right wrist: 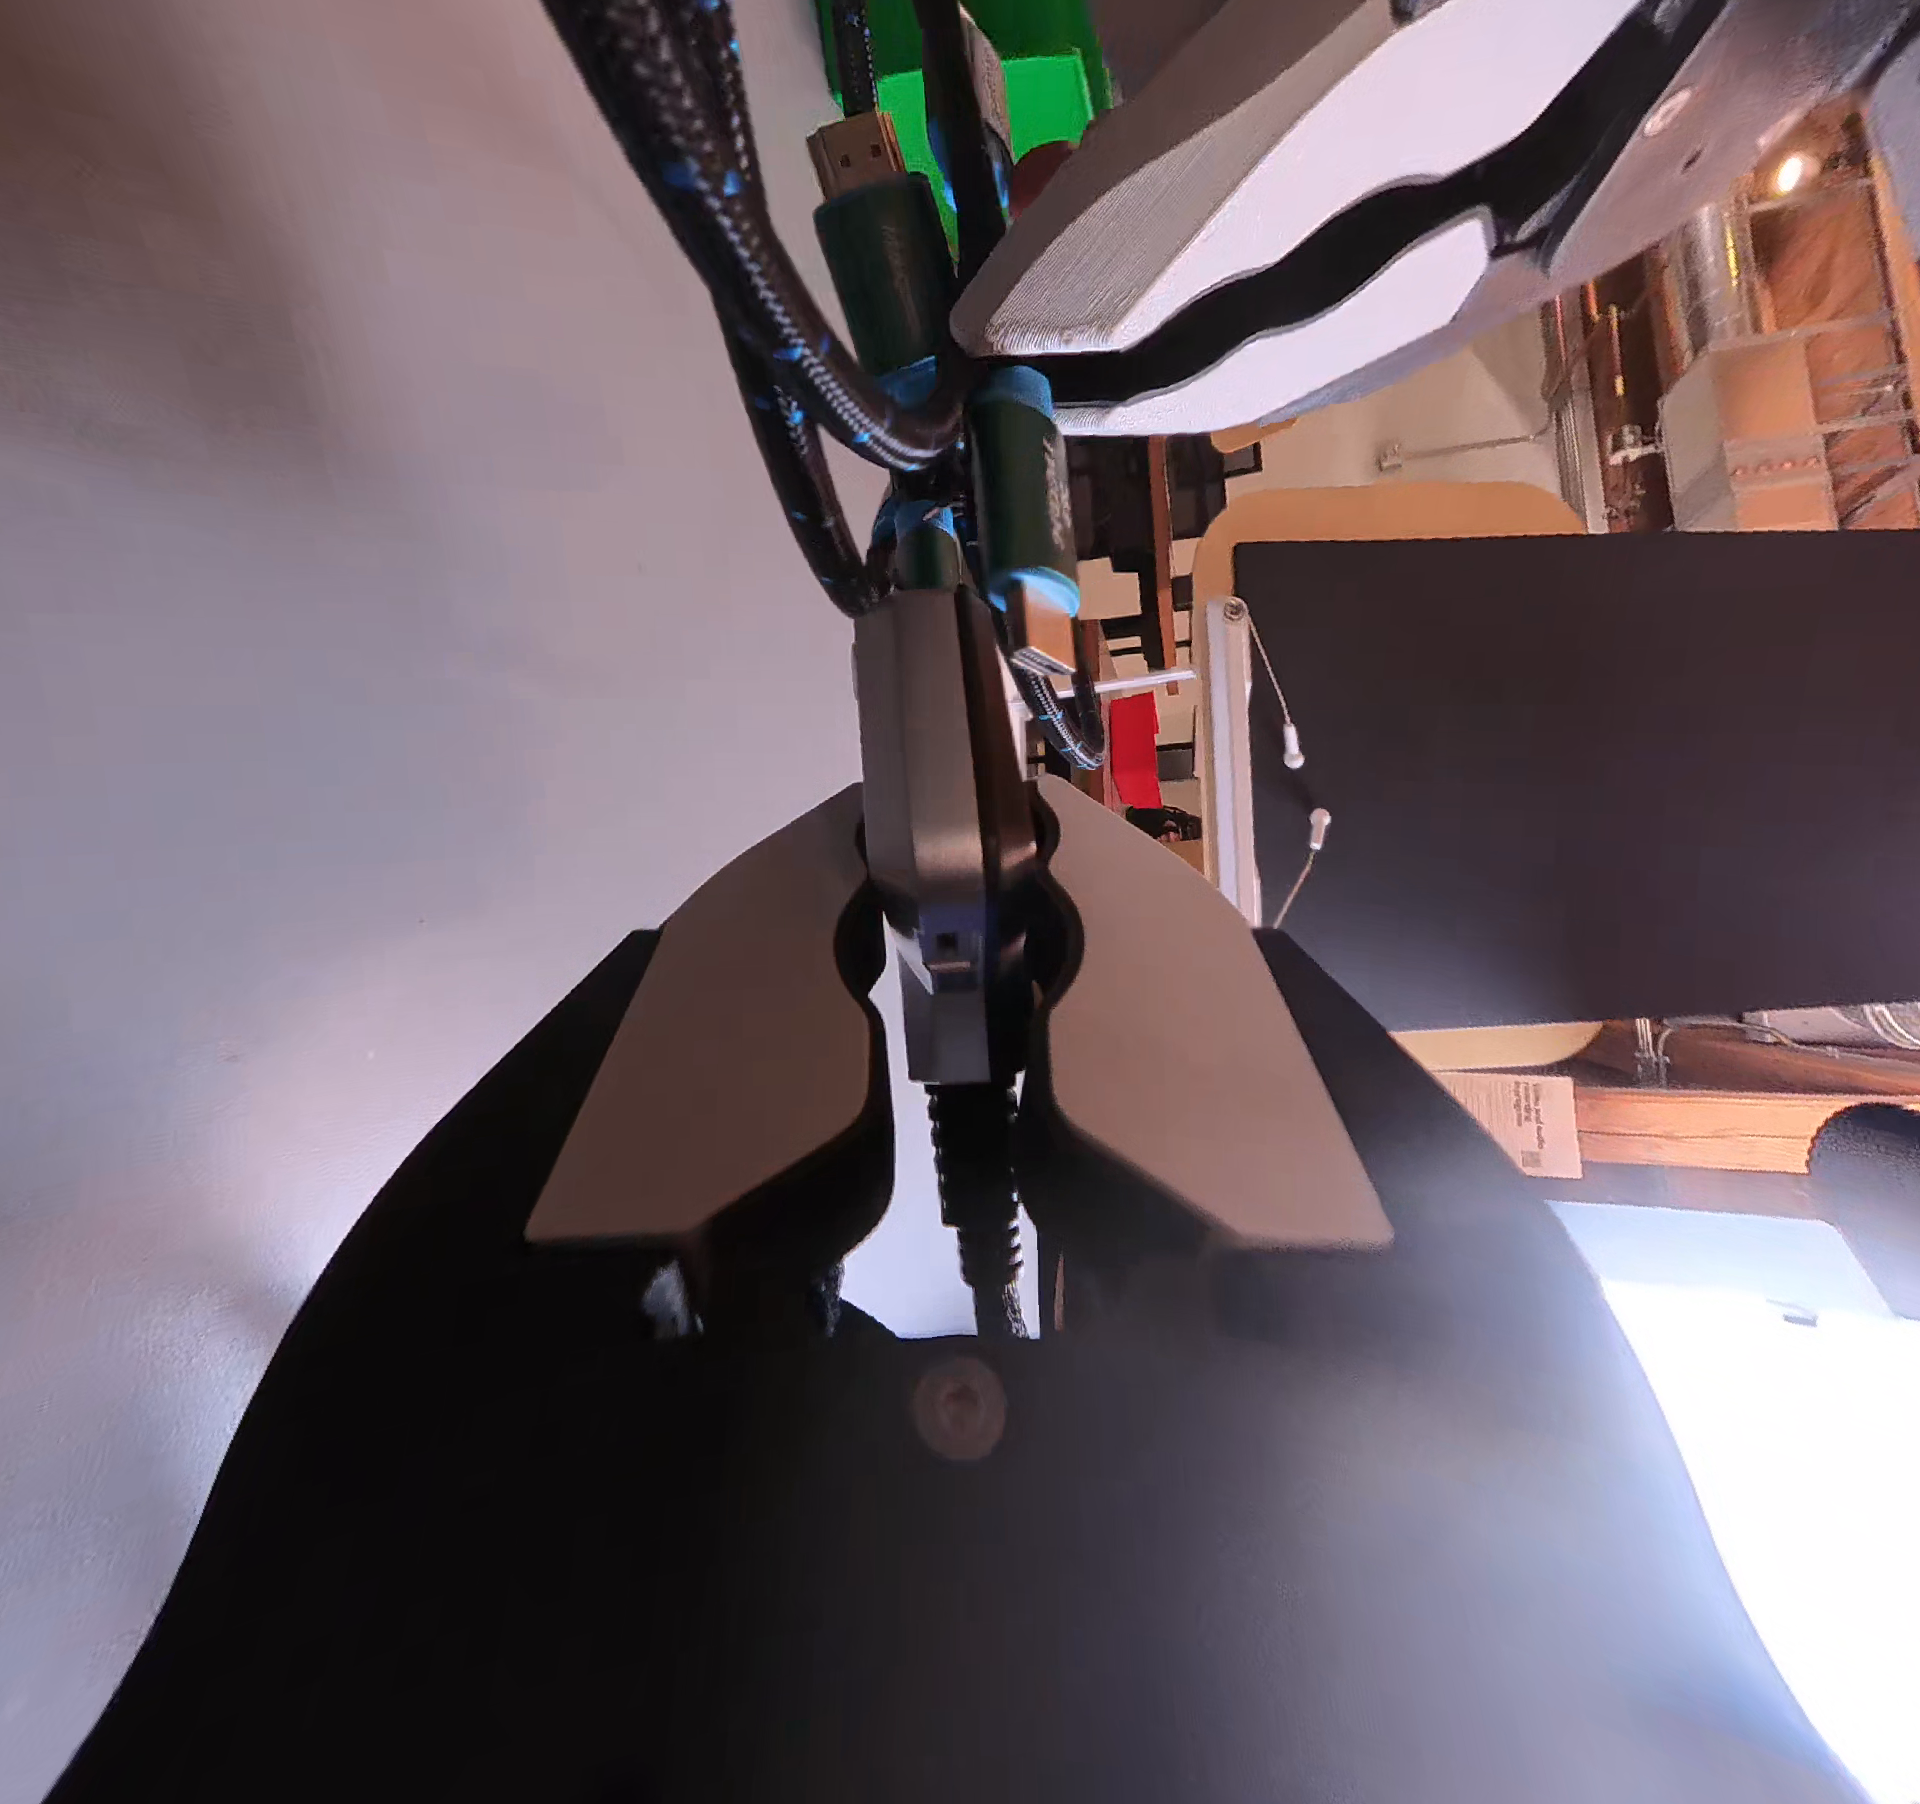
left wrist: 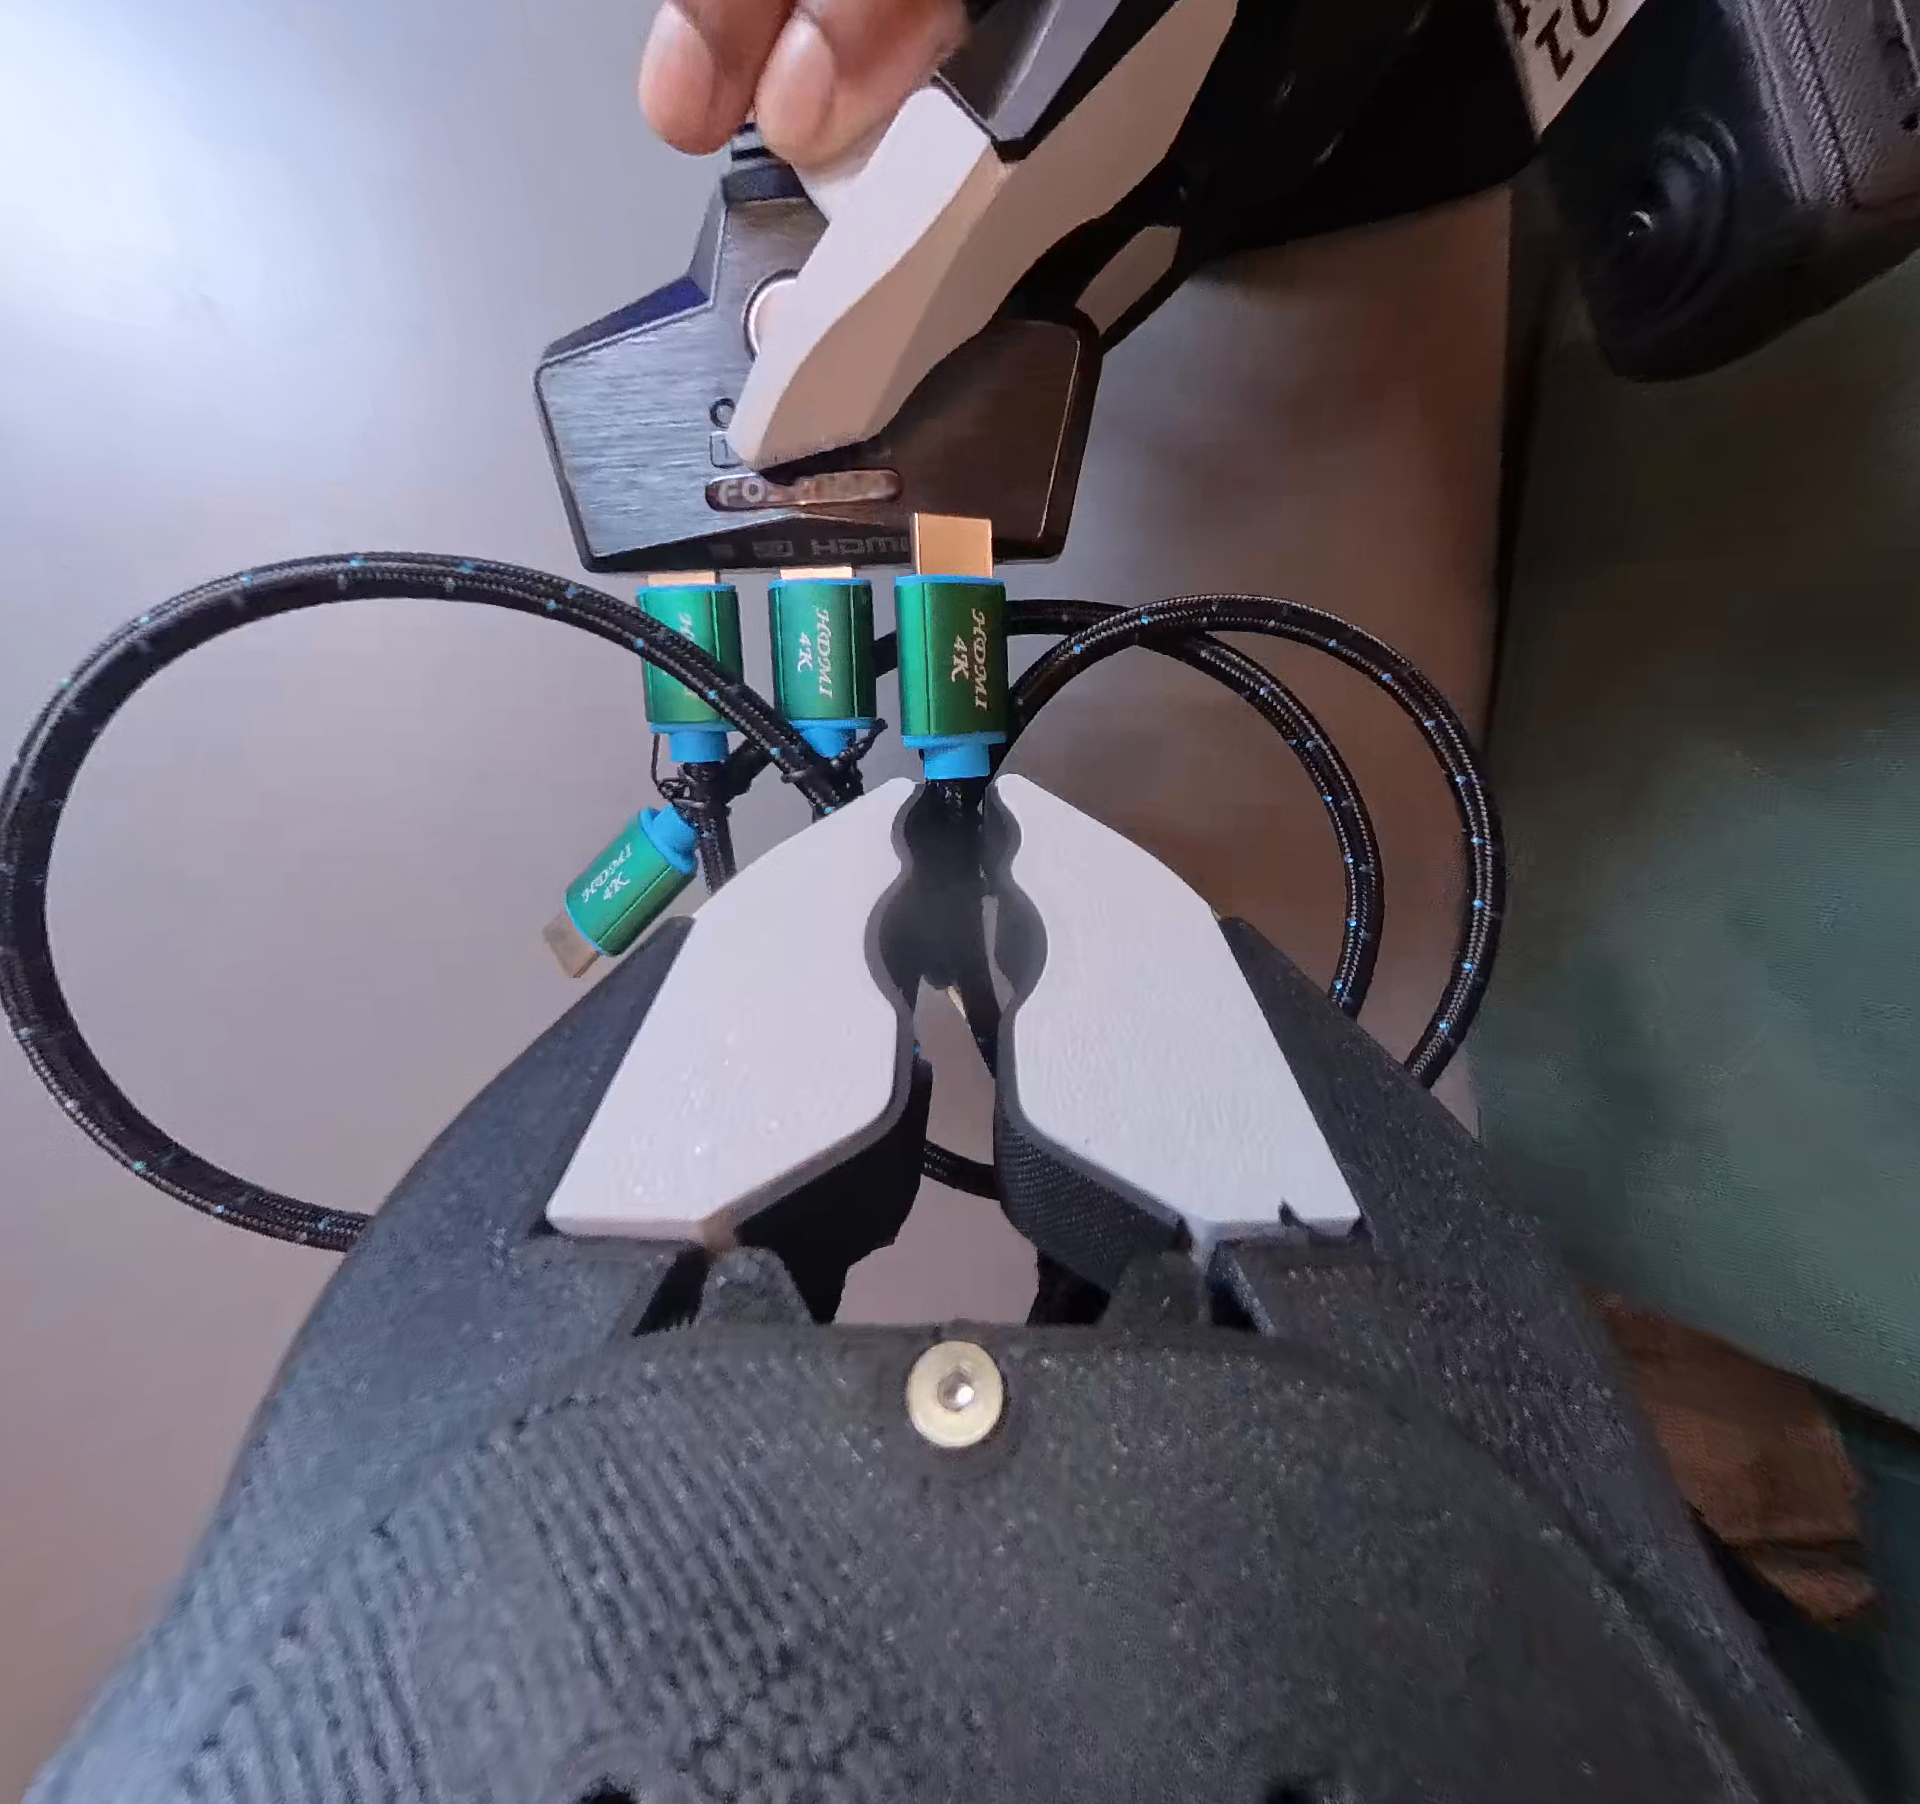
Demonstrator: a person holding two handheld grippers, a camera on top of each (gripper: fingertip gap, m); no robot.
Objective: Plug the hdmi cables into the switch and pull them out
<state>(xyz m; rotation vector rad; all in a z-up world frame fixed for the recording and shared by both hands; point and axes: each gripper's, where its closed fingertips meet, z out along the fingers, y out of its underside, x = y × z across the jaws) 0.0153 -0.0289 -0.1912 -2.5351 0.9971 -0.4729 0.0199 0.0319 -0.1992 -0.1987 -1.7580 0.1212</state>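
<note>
Pinching the braided cable (left wrist: pixel 940 824) just behind its green plug (left wrist: pixel 951 658), my left gripper (left wrist: pixel 945 809) aligns it at twelve o'clock with the switch box (left wrist: pixel 644 424), which my right gripper (right wrist: pixel 951 840) clamps steady.

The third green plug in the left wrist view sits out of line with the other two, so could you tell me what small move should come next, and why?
Probably a short push of the plug straight toward the black switch box. Its gold tip shows far more metal than the two seated neighbours, so it looks unseated. The left tool grips its braided cable just behind it, and the right tool clamps the box.
</note>
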